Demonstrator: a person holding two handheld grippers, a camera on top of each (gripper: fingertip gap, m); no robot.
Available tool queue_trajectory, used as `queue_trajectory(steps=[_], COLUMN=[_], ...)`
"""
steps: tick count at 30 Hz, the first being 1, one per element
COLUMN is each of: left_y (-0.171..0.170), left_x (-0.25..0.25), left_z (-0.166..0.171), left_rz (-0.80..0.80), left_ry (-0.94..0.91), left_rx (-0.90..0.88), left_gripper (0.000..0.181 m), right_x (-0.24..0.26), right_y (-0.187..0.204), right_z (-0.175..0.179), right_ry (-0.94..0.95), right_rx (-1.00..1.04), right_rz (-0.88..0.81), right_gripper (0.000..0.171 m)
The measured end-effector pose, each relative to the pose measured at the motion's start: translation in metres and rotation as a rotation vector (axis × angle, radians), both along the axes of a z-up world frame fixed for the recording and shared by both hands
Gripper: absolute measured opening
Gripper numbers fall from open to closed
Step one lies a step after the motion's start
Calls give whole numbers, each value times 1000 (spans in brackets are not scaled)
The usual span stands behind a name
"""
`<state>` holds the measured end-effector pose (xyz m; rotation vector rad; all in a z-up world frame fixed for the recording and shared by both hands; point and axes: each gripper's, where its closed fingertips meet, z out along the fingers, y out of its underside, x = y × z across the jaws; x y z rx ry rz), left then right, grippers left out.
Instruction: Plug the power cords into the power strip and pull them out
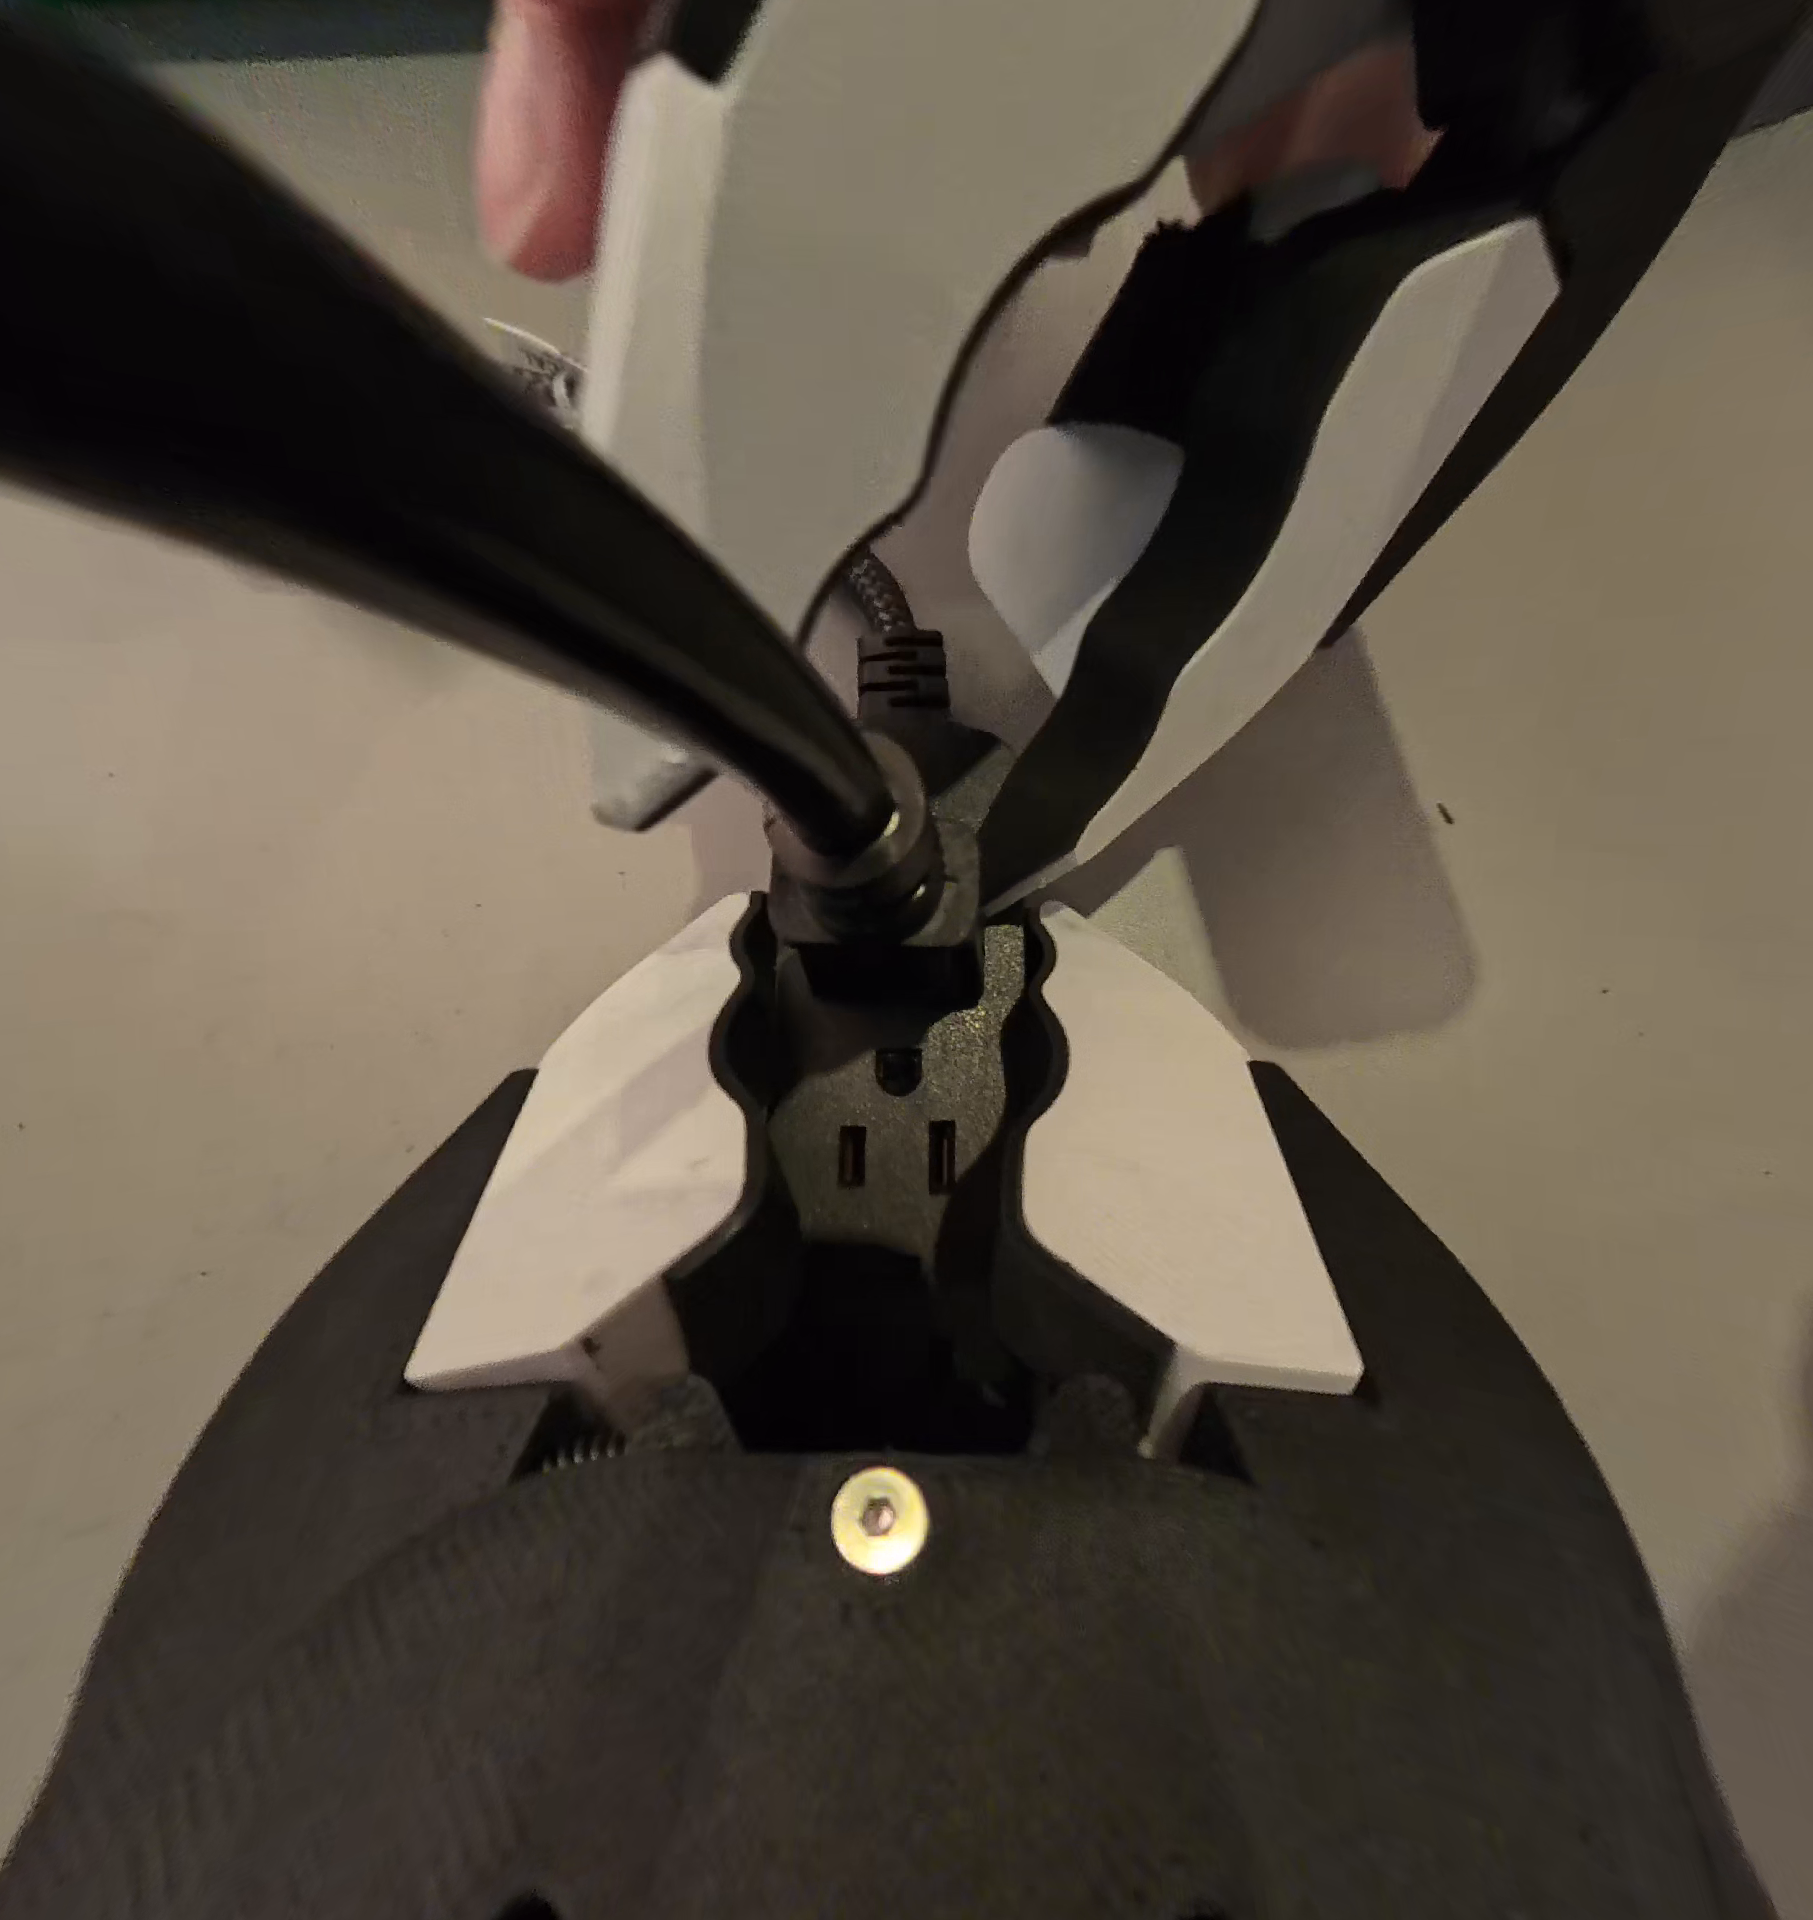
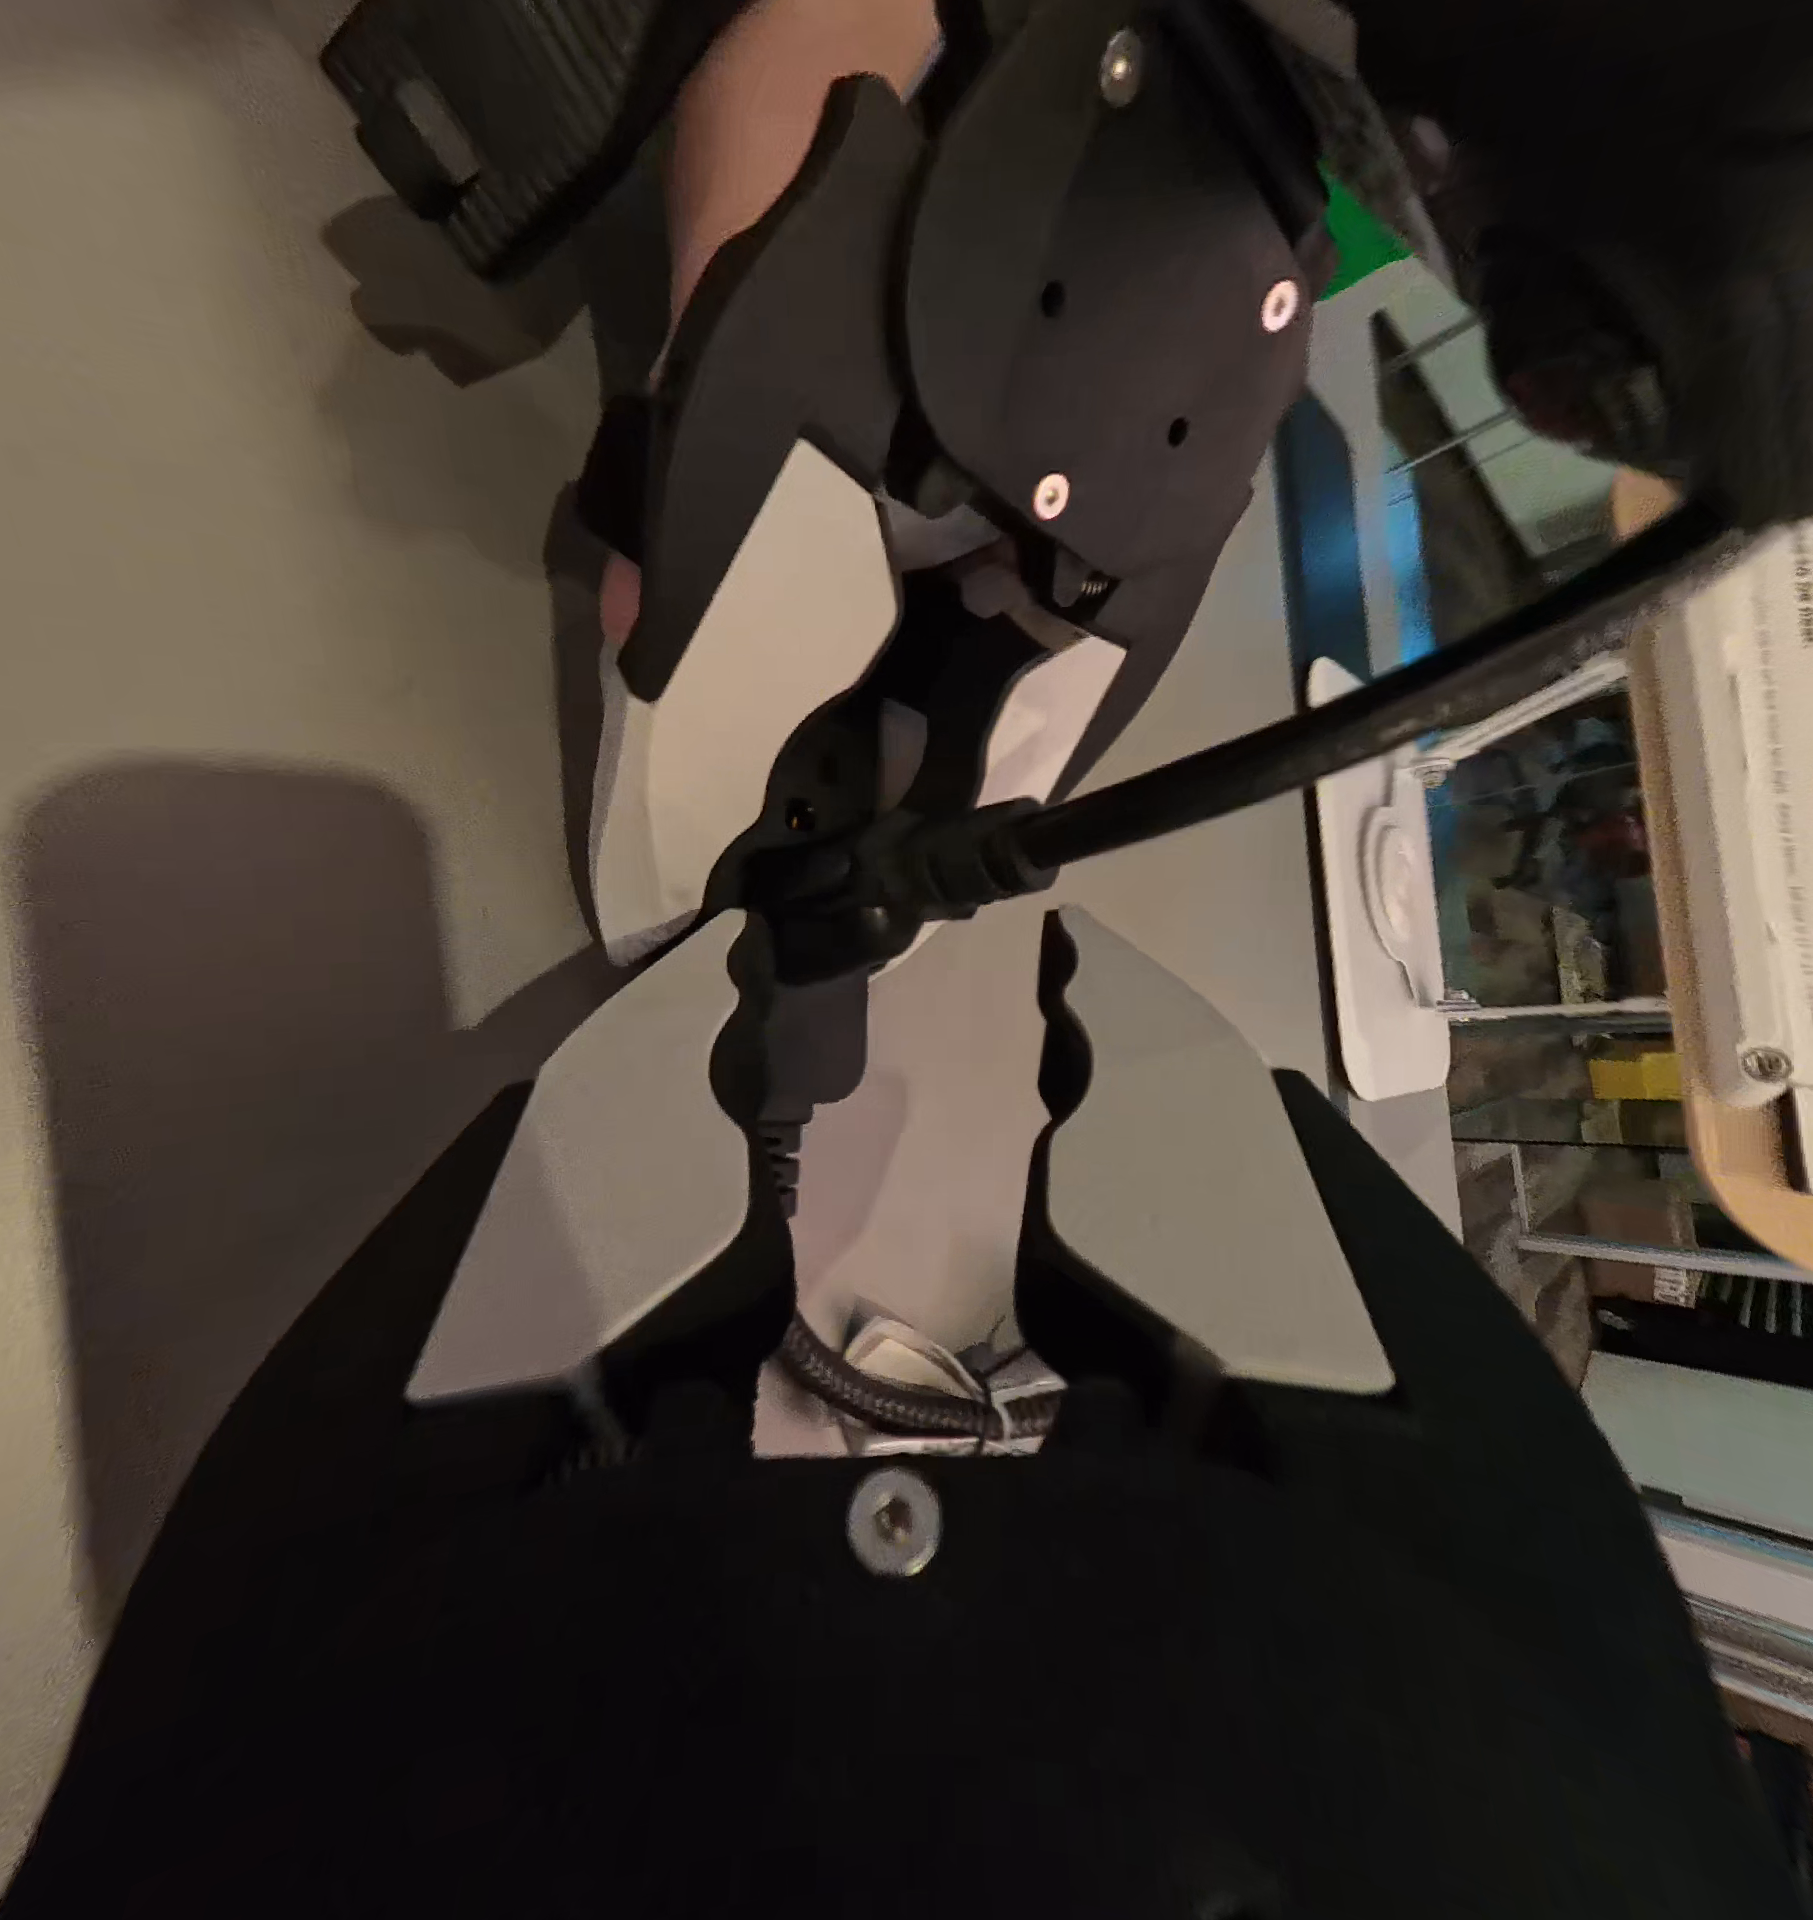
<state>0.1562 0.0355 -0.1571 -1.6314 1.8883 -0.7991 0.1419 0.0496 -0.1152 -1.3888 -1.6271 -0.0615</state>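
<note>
Two grippers | left gripper (image 1: 886, 940) jaws clamp power strip (image 1: 897, 1132); right gripper (image 2: 891, 935) jaws agape, empty | pale tabletop (image 1: 206, 935); cluttered shelves (image 2: 1567, 935)

A pale surface (image 2: 206, 520) lies beside cluttered shelving (image 2: 1567, 1039); a ribbed black device (image 2: 486, 135) rests at the far edge.

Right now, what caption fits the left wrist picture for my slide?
Left gripper clamps the black power strip while a black power cord sits plugged beside an empty outlet.
</note>
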Motion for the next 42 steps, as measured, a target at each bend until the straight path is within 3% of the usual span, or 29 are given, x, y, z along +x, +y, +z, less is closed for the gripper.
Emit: queue_trajectory(steps=[4, 15, 19, 22, 24, 27, 33, 39, 42], left_y=[0, 1, 2, 1, -2, -3, 0, 0, -1], left_x=[0, 0, 0, 0, 0, -1, -6, -9, -7], left_z=[0, 0, 0, 0, 0, 0, 1, 1, 1], left_rz=[3, 13, 21, 16, 1, -2, -40, -41, -36], left_ry=[0, -2, -2, -4, -7, -9, 4, -12, -10], left_rx=[1, 0, 0, 4, 8, 8, 48, 11, -15], left_gripper=[42, 42, 42, 43, 43, 43, 43, 43, 44], right_x=[0, 0, -2, 2, 11, 19, 9, -11, -20], right_y=[-3, -4, -9, -7, 0, -6, -3, 3, 8], right_z=[0, 2, 1, 1, 5, 4, 34, 24, 0], right_ry=[59, 81, 52, 149, 228, 321, 670, 679, 526], right_rx=[60, 181, 304, 160, 68, -119, -465, -624, -649], right_rz=[-5, -42, -61, -76, -126, -100, -39, -51, -115], right_gripper=[41, 41, 24, 26, 53, 53, 46, 46, 42])
